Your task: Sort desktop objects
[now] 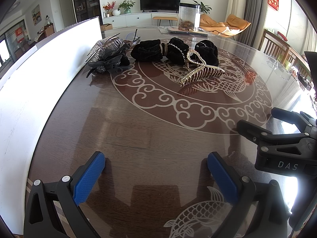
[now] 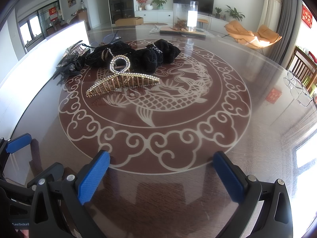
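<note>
Both grippers empty, jaws spread wide, hovering low over the near edge of the counter (image 2: 267, 103). Left gripper (image 1: 156, 170) and right gripper (image 2: 161, 170) sit side by side; nothing between the blue pads on either.

Ahead, well apart from both: a cluster of hair accessories around the fish pattern. Closest is the rhinestone claw clip (image 2: 120, 79), gold-toned teeth, lying on its side, loop handle up against the pile behind. Behind it, black velvet scrunchies (image 2: 138, 56) bunched together and touching, some with bead trim. Left of those, a black mesh bow clip (image 1: 108, 63) and a sparkly comb (image 1: 104, 42), right up against the white board (image 1: 49, 65).

Risks, as I judge them:
- Glossy counter, hard curved clip: pinch off-centre and it skates or pops out.
- Clip loop touches a scrunchie, so lifting one may drag the other.
- Scrunchies are soft and tangled; I could grab two at once.
- Mesh bow is flimsy, edges could snag on the pads.
- No bin or sorting spot in view, so the destination is unclear from here.
</note>
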A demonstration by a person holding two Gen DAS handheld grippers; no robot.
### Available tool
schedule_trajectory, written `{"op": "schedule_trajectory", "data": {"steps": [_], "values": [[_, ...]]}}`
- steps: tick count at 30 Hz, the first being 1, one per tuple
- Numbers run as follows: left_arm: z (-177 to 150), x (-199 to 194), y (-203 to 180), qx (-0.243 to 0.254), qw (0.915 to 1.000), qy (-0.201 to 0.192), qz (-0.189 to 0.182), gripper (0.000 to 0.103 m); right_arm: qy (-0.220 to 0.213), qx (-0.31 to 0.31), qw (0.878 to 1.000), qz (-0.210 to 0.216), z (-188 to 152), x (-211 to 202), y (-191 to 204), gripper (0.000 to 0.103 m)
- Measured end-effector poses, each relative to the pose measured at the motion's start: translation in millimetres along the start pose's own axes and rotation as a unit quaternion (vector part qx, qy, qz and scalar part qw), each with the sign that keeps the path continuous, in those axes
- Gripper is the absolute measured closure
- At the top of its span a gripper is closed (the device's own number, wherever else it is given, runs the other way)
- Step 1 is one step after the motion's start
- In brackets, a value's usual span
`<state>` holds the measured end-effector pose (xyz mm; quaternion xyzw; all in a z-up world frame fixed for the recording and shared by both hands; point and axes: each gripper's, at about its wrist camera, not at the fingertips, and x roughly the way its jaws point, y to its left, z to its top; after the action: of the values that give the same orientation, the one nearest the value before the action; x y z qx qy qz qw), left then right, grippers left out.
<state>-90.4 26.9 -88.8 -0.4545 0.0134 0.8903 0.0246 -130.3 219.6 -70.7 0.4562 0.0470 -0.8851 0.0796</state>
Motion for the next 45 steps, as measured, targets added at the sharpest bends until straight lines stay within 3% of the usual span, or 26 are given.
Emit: {"op": "schedule_trajectory", "data": {"steps": [20,26,40,45], "values": [[-0.1,0.2,0.4,0.001,1.0000,0.001,-0.001,0.000,0.000,0.000,1.000,0.000,-0.2,-0.4,-0.1,0.000],[1.2,0.9,9.1,-0.025,0.9996,0.000,0.010,0.000,0.000,0.000,1.000,0.000,-0.2,-0.6,-0.1,0.000],[0.9,1.8,5.1,-0.009,0.9999,0.005,0.007,0.000,0.008,-0.010,1.000,0.005,2.6,0.8,-0.7,0.000],[28.5,19.5,-9.7,0.062,0.9961,0.048,-0.040,0.000,0.026,-0.041,0.998,0.028,-12.4,-8.9,-26.3,0.000]]}}
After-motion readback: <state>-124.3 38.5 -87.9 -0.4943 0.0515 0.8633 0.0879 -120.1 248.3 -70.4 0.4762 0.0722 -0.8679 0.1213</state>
